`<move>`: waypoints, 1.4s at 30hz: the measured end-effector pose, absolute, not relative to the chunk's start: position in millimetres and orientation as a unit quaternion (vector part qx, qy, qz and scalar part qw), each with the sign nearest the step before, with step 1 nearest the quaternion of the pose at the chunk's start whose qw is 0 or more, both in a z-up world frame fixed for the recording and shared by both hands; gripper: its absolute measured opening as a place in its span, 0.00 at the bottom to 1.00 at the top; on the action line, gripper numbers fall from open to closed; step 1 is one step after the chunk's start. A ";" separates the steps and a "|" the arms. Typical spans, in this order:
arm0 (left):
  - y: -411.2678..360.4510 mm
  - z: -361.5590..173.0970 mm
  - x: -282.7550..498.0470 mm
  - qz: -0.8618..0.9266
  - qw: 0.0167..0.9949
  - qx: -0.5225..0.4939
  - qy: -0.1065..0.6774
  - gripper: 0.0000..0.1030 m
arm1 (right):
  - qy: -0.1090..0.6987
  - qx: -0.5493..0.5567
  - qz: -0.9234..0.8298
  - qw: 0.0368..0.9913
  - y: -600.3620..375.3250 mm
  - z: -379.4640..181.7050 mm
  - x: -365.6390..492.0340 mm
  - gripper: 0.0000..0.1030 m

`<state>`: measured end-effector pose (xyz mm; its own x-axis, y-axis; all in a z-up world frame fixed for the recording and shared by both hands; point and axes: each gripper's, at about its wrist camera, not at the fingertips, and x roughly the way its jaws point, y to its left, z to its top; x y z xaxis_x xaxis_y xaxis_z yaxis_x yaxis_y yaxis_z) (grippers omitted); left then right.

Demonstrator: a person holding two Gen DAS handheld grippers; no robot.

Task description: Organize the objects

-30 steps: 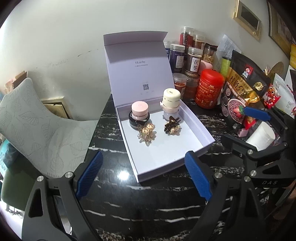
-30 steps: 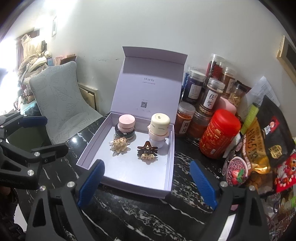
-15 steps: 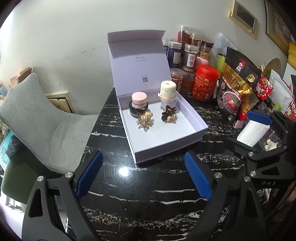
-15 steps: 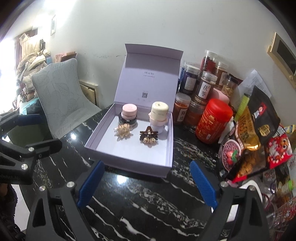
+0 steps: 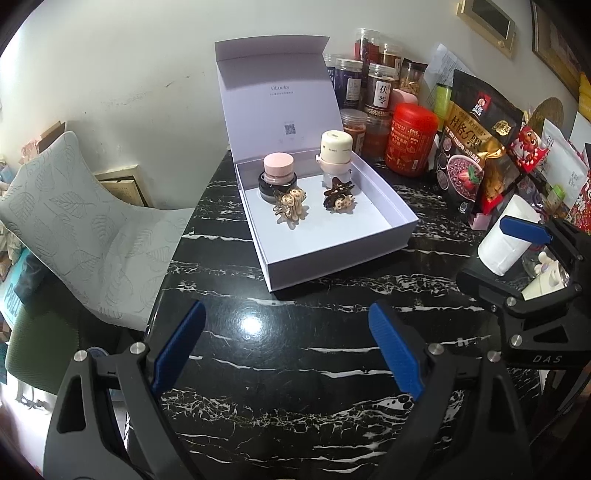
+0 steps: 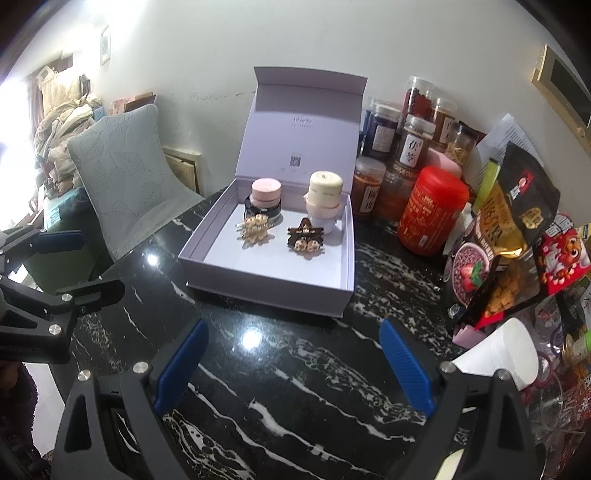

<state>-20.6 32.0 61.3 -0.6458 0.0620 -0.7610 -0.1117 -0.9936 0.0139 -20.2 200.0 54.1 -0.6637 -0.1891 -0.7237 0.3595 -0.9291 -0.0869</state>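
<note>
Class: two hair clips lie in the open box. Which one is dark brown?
The star-shaped clip in front of the cream jar. The other clip, by the pink-lidded jar, is pale gold.

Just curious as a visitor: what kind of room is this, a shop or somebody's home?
Most likely a home. A black marble table crowded with food jars and snack bags, a padded chair beside it, framed pictures on the wall.

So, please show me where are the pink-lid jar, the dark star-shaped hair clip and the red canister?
pink-lid jar [image 5: 278,163], left wrist view, on the flat pink lid.
dark star-shaped hair clip [image 6: 305,236], right wrist view, on the middle of the clip.
red canister [image 6: 432,210], right wrist view, on its printed side.
</note>
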 end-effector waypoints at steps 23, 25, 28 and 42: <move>40.8 56.9 -23.5 0.901 0.053 -0.429 0.040 0.87 | 0.109 0.389 -0.903 0.148 204.5 49.6 -21.4 0.92; 40.7 56.1 -23.9 0.900 0.052 -0.431 0.041 0.87 | 0.110 0.390 -0.902 0.149 204.0 49.3 -21.6 0.92; 40.2 55.3 -23.9 0.899 0.052 -0.432 0.039 0.87 | 0.111 0.390 -0.902 0.150 203.2 48.7 -21.6 0.92; 39.8 52.6 -24.5 0.898 0.048 -0.435 0.041 0.87 | 0.112 0.392 -0.901 0.147 202.9 47.5 -21.4 0.92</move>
